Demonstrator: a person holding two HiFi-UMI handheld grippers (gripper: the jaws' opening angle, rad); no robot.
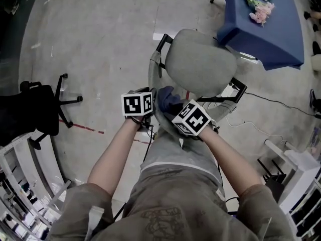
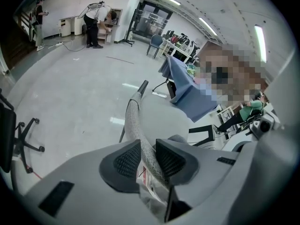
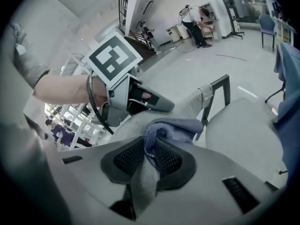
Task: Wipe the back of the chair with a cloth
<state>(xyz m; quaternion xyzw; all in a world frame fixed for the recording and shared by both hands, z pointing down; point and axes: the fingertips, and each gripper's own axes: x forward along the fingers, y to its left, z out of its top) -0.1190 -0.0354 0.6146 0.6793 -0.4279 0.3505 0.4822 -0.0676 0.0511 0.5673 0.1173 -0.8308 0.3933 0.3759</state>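
A grey office chair stands in front of me, its seat [image 1: 200, 62] away from me and its back's top edge [image 2: 133, 118] nearest. My left gripper [image 2: 147, 150] [image 1: 150, 113] is shut on that padded edge, just above a sewn-in label. My right gripper [image 3: 150, 146] [image 1: 173, 107] is shut on a blue cloth [image 3: 173, 124] [image 1: 168, 98]. The cloth is bunched against the chair back [image 3: 133, 125], right beside the left gripper [image 3: 133, 100]. In the head view both sets of jaws are hidden under their marker cubes.
A blue-draped table [image 1: 266, 31] with flowers stands beyond the chair on the right. On the left is a black office chair [image 1: 35, 112]. White shelving [image 1: 296, 177] and floor cables lie to the right. The chair's armrest [image 3: 220, 86] rises by the seat. People stand far off [image 2: 96, 20].
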